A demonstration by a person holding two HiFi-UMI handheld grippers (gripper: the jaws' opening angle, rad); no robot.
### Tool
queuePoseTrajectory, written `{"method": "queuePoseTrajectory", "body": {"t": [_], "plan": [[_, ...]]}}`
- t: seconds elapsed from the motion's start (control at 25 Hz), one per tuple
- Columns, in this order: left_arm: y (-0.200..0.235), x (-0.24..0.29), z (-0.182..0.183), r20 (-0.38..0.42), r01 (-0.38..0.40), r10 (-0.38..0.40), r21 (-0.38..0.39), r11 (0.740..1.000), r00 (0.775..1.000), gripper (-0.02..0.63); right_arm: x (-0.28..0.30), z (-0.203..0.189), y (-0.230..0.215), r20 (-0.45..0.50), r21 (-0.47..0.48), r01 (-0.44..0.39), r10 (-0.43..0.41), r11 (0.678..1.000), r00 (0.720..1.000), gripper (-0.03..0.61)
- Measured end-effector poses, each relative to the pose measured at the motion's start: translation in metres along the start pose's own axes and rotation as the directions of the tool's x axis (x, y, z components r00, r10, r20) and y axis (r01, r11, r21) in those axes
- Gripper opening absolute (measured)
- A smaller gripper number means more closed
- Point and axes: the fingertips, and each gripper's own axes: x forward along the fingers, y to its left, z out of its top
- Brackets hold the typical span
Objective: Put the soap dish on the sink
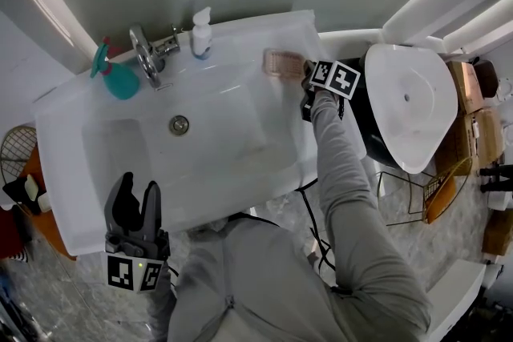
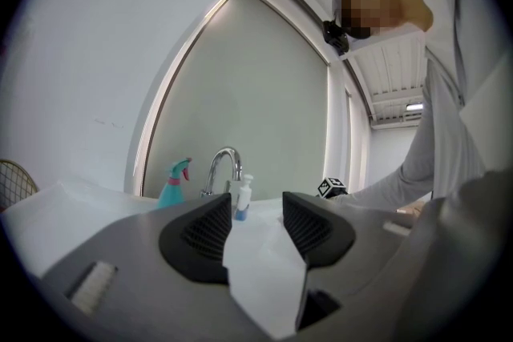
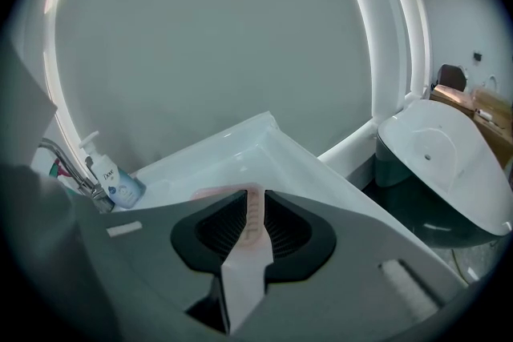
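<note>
Right gripper view is showing the right tool point(image 3: 254, 202) closing its jaws on the near rim of the pink soap dish point(image 3: 212, 191), with the ribbed edge standing between the two pads. In the head view the dish point(image 1: 282, 62) is sitting over the back right ledge of the sink point(image 1: 240, 132), well right of the pump bottle point(image 1: 201, 33). Whether it is already resting there or hanging just above I cannot tell.

The dish is looking like thin moulded plastic: probably light and stiff, not fragile, but apt to tip when pinched by one edge and to skate on the glossy ledge. Holding the rim, as now, is seeming the sensible grip.

The left tool point(image 1: 135, 208) is hovering at the sink's front left corner, jaws apart and holding nothing.
</note>
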Motion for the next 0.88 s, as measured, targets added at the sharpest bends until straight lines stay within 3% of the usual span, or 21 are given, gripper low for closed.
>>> {"method": "queuePoseTrajectory", "body": {"t": [0.28,0.68,0.88], "plan": [[-0.006,-0.012,0.005,0.011,0.029,-0.029,0.008,1.000,1.000,0.213,-0.027,-0.005,0.013,0.038,0.002,-0.046,0.046,0.999,0.998,0.067],[-0.015,-0.031,0.008,0.026,0.074,-0.074,0.016,0.997,0.997,0.213,-0.083,-0.030,0.056,0.093,-0.055,-0.223,0.227,0.973,0.969,0.071],[-0.019,-0.039,0.009,0.028,0.100,-0.100,0.017,0.995,0.995,0.213,-0.112,-0.046,0.074,0.091,-0.093,-0.267,0.275,0.959,0.957,0.071]]}}
